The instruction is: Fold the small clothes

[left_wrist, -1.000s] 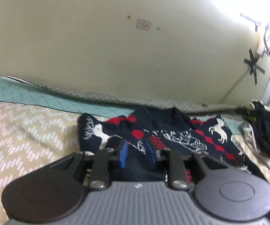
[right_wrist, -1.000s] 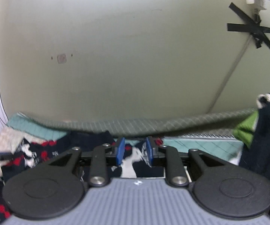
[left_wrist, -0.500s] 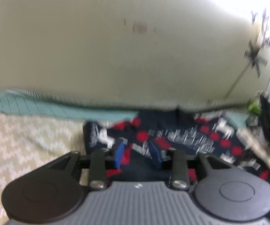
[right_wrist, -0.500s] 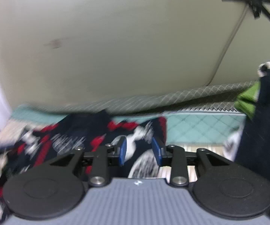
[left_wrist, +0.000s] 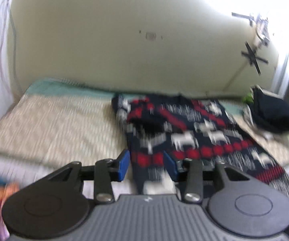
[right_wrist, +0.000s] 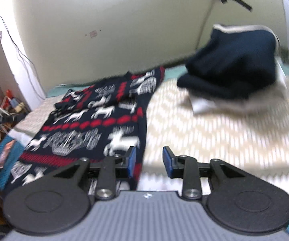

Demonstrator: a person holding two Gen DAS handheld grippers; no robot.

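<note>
1. Cream zigzag-patterned bedding (right_wrist: 214, 124) against a pale wall carries the navy knitted sweater with white reindeer and red bands (left_wrist: 184, 132), lying flat across its middle.
2. Left gripper (left_wrist: 147, 165): jaws opening, spread either side of the sweater's near left hem without pinching; centre the corner before closing.
3. Right gripper (right_wrist: 148, 161): jaws parted, the sweater's near right edge at the left pad; take both layers.
4. Dark navy garment pile (right_wrist: 232, 68) lies far right; fold clear of it.

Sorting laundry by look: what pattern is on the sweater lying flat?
Navy sweater with white reindeer and red bands; right wrist view shows it best.
</note>
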